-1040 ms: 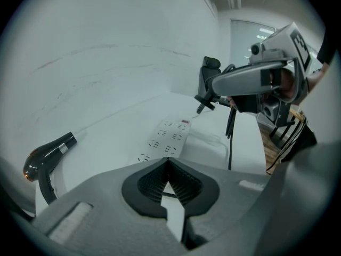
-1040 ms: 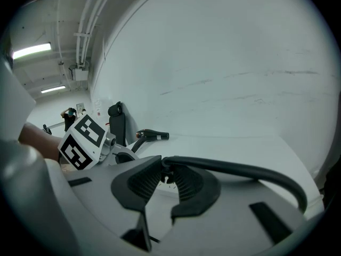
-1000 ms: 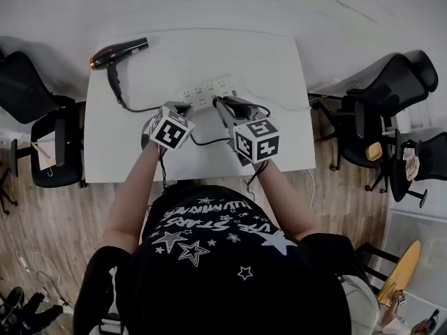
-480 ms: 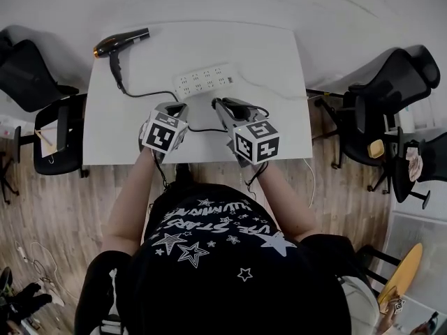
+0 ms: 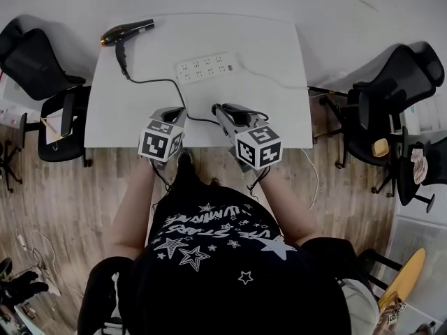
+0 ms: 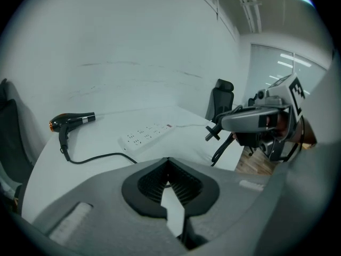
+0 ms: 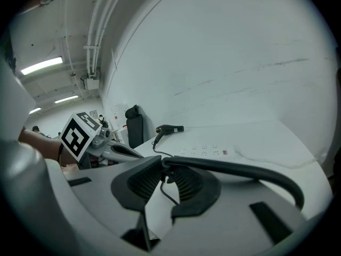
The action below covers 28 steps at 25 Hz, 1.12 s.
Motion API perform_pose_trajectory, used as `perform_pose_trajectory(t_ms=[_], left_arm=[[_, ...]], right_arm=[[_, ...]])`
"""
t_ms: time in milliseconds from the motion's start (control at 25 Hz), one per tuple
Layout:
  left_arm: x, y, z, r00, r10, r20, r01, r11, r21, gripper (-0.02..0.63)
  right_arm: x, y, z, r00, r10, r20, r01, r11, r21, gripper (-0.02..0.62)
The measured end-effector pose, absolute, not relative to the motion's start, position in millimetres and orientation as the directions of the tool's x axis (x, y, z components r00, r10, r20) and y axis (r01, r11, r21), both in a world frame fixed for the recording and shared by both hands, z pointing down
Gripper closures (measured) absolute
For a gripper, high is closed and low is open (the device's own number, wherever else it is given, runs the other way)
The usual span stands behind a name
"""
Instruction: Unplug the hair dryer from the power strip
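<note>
Looks past the pull itself and into the carry-off. Pinched at the tips of the right claw [image 5: 218,109], about half parted around it: a small black plug [image 6: 214,134], already out of the long white multi-socket power strip [image 5: 207,67]. Trailing from that plug, a thin black cord [image 5: 157,81], slack across the white desk [image 5: 272,110] and ending at the black hair dryer with the brassy nozzle [image 5: 127,32], which lies on its side at the far left corner.

Well apart from both claws, that power strip, further in on the desk between them and the far edge. Near the desk's front edge, the right claw with its plug. Just beside it, the left claw [image 5: 180,110], tips closed together and empty.

Next, most likely: lower the plug onto a bare patch of desk away from the strip, ease the right claw open, and draw back without snagging the cord. Little risk of tugging the dryer, given the slack.
</note>
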<state>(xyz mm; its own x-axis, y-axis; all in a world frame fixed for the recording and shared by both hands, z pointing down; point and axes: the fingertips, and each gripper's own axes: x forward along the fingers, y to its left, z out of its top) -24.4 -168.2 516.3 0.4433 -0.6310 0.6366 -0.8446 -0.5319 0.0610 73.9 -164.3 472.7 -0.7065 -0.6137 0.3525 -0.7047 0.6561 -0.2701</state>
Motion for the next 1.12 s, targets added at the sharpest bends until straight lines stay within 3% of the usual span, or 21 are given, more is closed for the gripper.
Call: perform_pose_trajectory(t_ms=[520,1120], left_arm=[[-33,-104,506,0.394,-0.715,0.577,-0.914,-0.369,0.167,0.598],[-33,-67,524,0.444,-0.693,0.568,-0.896,-0.366,0.253,0.598]], right_arm=[[78,-113,488,-0.747,-0.559,0.359,-0.654,0.716,-0.245,0.514],[74,-85,512,-0.737,-0.547,0.398,-0.663,0.7,-0.265,0.514]])
